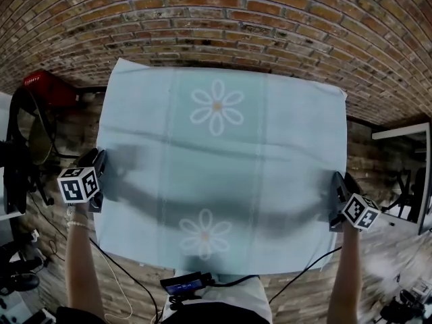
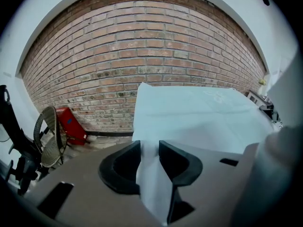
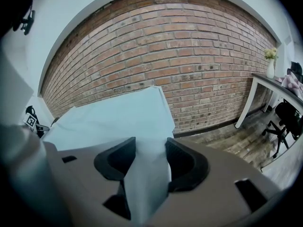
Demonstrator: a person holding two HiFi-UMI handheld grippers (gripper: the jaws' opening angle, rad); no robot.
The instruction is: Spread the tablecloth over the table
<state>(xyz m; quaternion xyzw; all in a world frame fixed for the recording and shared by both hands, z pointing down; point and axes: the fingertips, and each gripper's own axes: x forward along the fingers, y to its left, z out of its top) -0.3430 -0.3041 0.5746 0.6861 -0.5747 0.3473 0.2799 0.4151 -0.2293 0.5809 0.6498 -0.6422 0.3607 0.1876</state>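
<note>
Head view: we hold the tablecloth stretched wide, left gripper and right gripper on opposite edges for tension. Left gripper view: jaws clamp the cloth's edge. Right gripper view: jaws pinch a fold likewise.

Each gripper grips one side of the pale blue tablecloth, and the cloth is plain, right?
Not plain: the head view shows two white flower prints on the tablecloth. The left gripper and right gripper do each grip one side.
</note>
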